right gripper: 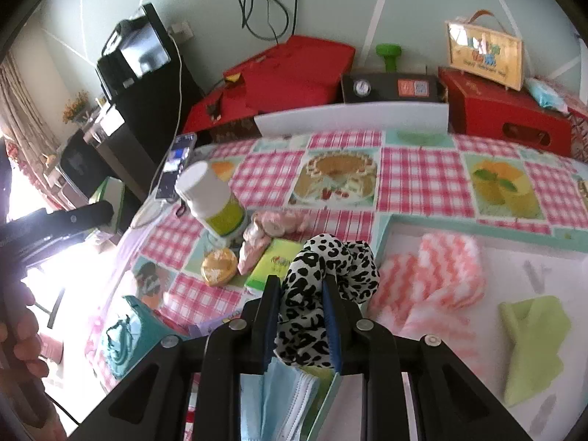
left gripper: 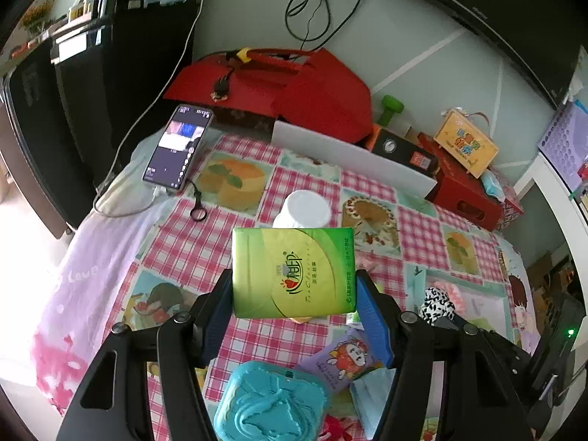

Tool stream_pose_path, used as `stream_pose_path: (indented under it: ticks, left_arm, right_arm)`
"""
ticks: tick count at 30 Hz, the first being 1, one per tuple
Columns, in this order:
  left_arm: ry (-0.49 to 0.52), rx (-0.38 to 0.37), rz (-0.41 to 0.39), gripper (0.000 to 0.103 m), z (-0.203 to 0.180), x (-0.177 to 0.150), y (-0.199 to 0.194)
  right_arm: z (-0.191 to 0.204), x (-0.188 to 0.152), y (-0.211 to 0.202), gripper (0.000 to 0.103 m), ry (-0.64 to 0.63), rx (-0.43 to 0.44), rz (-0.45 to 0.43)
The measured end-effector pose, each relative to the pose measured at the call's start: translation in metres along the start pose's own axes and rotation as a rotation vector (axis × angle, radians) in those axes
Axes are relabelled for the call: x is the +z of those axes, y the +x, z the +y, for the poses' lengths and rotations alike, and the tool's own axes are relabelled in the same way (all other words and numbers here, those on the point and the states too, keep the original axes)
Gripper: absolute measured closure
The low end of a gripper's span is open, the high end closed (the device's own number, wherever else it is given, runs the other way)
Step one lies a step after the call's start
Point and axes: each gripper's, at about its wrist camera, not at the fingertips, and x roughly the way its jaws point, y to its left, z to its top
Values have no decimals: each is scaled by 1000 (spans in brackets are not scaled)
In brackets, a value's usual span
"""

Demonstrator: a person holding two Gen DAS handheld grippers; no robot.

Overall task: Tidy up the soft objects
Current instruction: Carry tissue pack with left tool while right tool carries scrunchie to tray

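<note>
Sorting is mid-way: both grippers carry a soft item above the bench (right gripper: 415, 180), whose checked cloth shows under them.

The left gripper (left gripper: 294, 296) has its fingers clamped on the 2 short edges of a green tissue pack (left gripper: 293, 272), held flat-face to its camera and clear of the cloth. Beyond it stands a white-capped bottle (left gripper: 305, 209); nearer, under the fingers, lie a teal embossed case (left gripper: 270, 404) and a purple cartoon packet (left gripper: 345, 362).

The right gripper (right gripper: 299, 286) has its fingers pinched narrow on a leopard-print scrunchie (right gripper: 323, 275), which bulges out beyond them. To its right sits a pale tray (right gripper: 389, 233) with a teal rim, already holding pink-and-white striped fluffy socks (right gripper: 437, 275) and a folded green cloth (right gripper: 529, 341). A second green tissue pack (right gripper: 275, 262) and a blue face mask (right gripper: 279, 400) remain outside it.

Judging by this, the carry step is in hand. Next, each load should swing right over the tray, descend onto a bare patch beside the socks, and only then be let go; the scrunchie is nearer and should go first.
</note>
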Motion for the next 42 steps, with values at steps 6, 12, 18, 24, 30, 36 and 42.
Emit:
stream_pose_path:
  ticks: [6, 12, 18, 24, 30, 36, 42]
  left_arm:
    - [34, -38, -13, 38, -23, 0, -5]
    - [76, -90, 16, 38, -54, -6, 7]
    - [112, -131, 37, 38, -84, -12, 18]
    - [156, -170, 54, 38, -119, -17, 29]
    - [212, -224, 83, 38, -161, -27, 43]
    - [279, -274, 107, 38, -207, -39, 57]
    - [368, -304, 154, 38, -250, -58, 79]
  right_arm:
    - [-4, 5, -14, 79, 10, -4, -37]
    - [-19, 5, -25, 78, 34, -33, -59]
    - [-50, 5, -43, 78, 79, -110, -98]
    - [-90, 3, -64, 78, 152, -202, -139]
    - [-132, -2, -90, 78, 230, -292, -176]
    - [-172, -12, -106, 78, 303, -372, -184]
    - [-195, -22, -106, 78, 342, -416, -158]
